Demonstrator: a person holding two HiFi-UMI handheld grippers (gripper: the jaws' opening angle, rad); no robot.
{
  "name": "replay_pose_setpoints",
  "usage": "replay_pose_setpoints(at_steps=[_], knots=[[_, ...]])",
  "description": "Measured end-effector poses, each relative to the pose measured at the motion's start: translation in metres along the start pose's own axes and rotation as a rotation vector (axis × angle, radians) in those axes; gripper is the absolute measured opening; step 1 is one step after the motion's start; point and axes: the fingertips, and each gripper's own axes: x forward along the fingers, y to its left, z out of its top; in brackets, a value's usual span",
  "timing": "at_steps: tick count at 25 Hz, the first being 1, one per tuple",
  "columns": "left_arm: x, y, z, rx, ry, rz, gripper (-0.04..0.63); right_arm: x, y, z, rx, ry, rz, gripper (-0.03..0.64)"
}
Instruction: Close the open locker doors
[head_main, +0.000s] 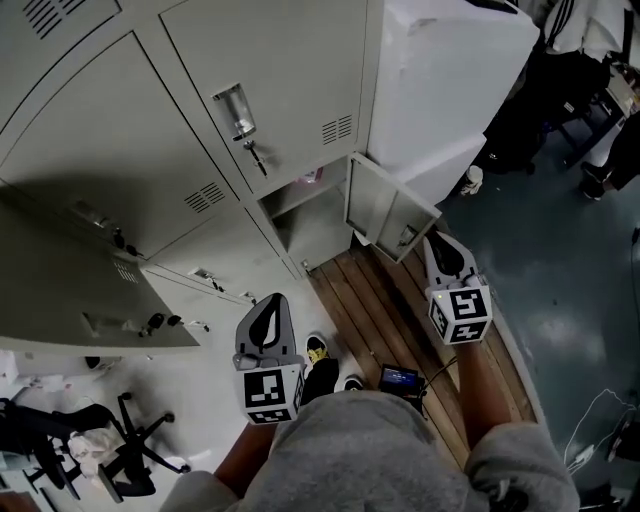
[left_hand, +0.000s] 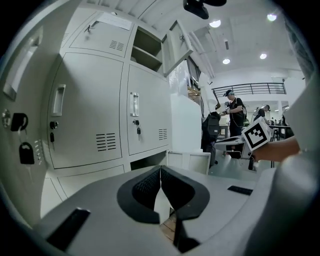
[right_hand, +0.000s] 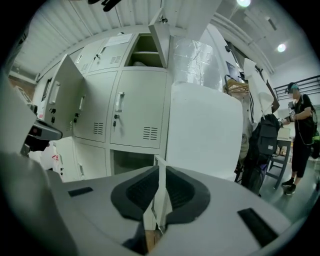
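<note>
1. Locker bank (head_main: 270, 60): grey steel. It fills the head view from 9 to 12 o'clock.
2. White block (head_main: 450, 80): stands against the bank's end, at 1 o'clock.
3. Wooden platform (head_main: 380, 320): slatted floor strip that runs from the centre toward 5 o'clock.
4. Large open door (head_main: 70, 290): swung out from the bank at 9 o'clock, with keys hanging at its lock.
5. Low open door (head_main: 390, 210): just off centre at 2 o'clock. It stands out at an angle from its empty compartment (head_main: 310, 225), above the platform.
6. High open door (left_hand: 176, 46): seen at 12 o'clock in the left gripper view, swung away from a shelved compartment in the top row.
7. Right gripper (head_main: 437, 243): at 3 o'clock, aimed at the low open door and just beside its outer edge. Contact cannot be confirmed. Its own view shows the jaws closed together with nothing between them, and the door edge in line behind them.
8. Left gripper (head_main: 270, 305): at 7 o'clock, well apart from both low doors. The jaws are closed together and hold nothing.
9. Shoes (head_main: 320, 372): at 6 o'clock, on the edge of the platform.
10. Key (head_main: 258, 158): hangs below a closed door's handle, at 11 o'clock.
</note>
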Motion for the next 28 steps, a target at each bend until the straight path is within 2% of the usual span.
replay_pose_setpoints(at_steps=[3,5,10,16,20,28], knots=[[0.008,0.001,0.000,0.003,0.005,-0.021,0.012,0.010,-0.018,-0.010,0.017,0.033,-0.018,0.052],[0.012,0.001,-0.001,0.006,0.009,-0.034,0.012,0.016,-0.024,-0.019,0.023,0.069,-0.004,0.118],[0.017,0.007,-0.004,0.011,0.019,-0.048,0.012,0.029,-0.039,-0.037,0.026,0.119,-0.017,0.152],[0.017,0.017,-0.004,0.024,0.030,-0.046,0.012,0.039,-0.063,-0.050,0.096,0.145,-0.065,0.166],[0.017,0.023,-0.005,0.020,0.032,-0.039,0.012,0.049,-0.068,-0.055,0.128,0.161,-0.066,0.169],[0.014,0.035,-0.008,0.025,0.041,-0.025,0.012,0.060,-0.071,-0.062,0.138,0.181,-0.066,0.172]])
